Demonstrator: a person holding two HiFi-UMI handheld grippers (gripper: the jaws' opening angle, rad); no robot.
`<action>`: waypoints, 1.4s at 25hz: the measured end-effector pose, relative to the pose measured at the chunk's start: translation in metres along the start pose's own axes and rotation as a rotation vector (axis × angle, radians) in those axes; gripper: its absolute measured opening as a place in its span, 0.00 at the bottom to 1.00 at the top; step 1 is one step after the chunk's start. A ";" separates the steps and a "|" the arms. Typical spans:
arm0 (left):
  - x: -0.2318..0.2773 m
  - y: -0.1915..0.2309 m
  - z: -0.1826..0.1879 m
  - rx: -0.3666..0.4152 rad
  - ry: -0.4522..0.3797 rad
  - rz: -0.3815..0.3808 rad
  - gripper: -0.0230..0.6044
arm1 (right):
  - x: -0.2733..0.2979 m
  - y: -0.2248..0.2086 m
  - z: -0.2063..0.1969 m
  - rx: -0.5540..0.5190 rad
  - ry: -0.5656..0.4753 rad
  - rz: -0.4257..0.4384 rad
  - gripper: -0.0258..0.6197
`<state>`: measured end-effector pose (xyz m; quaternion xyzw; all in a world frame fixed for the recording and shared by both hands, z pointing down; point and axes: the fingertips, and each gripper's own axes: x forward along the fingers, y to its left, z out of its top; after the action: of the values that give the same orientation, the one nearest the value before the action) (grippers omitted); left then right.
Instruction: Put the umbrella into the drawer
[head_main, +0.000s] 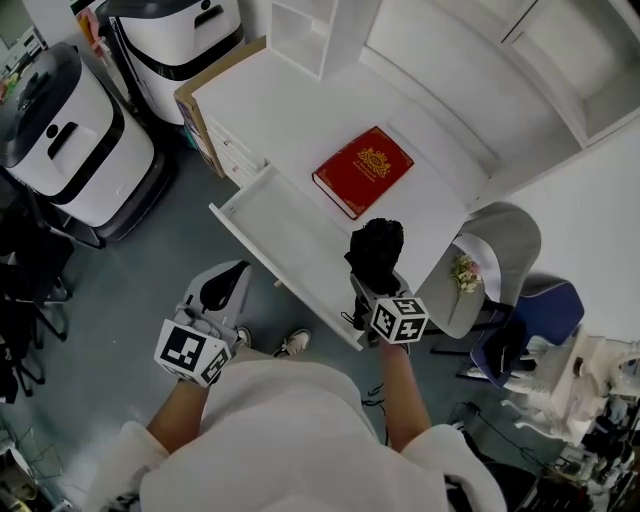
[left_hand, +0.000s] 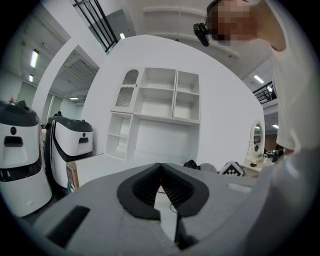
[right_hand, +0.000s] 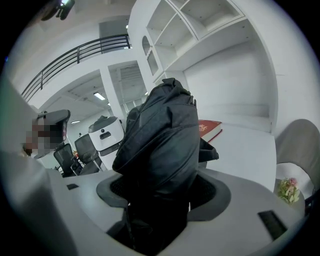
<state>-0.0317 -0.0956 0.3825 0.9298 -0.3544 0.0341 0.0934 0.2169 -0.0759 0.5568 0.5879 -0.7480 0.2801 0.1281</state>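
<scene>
- A red book (head_main: 362, 170) lies flat on a white desk (head_main: 290, 110). Its cover carries a gold emblem and a gold border, and any lettering is too small to read.
- Each gripper carries a cube with black-and-white square markers. No other print can be read.
- The right gripper (head_main: 372, 280) has its jaws spread wide and clamped around a folded black umbrella (right_hand: 160, 135), which stands up out of them.
- In the head view the umbrella shows over the right end of the pulled-out white drawer (head_main: 275, 225), at the desk's front edge.
- The left gripper (left_hand: 160, 175) has its jaws closed together with nothing between them. It is held off to the left of the drawer, above the grey floor (head_main: 130, 290).
- White shelves (left_hand: 160, 100) rise behind the desk.
- Two white machines (head_main: 60, 140) with black tops stand on the left.
- A grey chair (head_main: 500, 250) holding small flowers (head_main: 465, 272) stands on the right.
</scene>
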 end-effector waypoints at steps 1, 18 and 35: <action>0.000 0.000 -0.001 0.003 0.002 0.002 0.06 | 0.003 0.000 -0.002 -0.007 0.008 0.004 0.50; 0.002 -0.007 -0.022 -0.028 0.044 0.028 0.06 | 0.063 0.000 -0.048 -0.248 0.200 0.032 0.50; 0.002 0.001 -0.044 -0.054 0.107 0.065 0.06 | 0.111 0.000 -0.102 -0.346 0.365 0.070 0.50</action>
<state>-0.0309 -0.0887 0.4263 0.9118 -0.3797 0.0770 0.1360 0.1728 -0.1075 0.6968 0.4706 -0.7691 0.2539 0.3501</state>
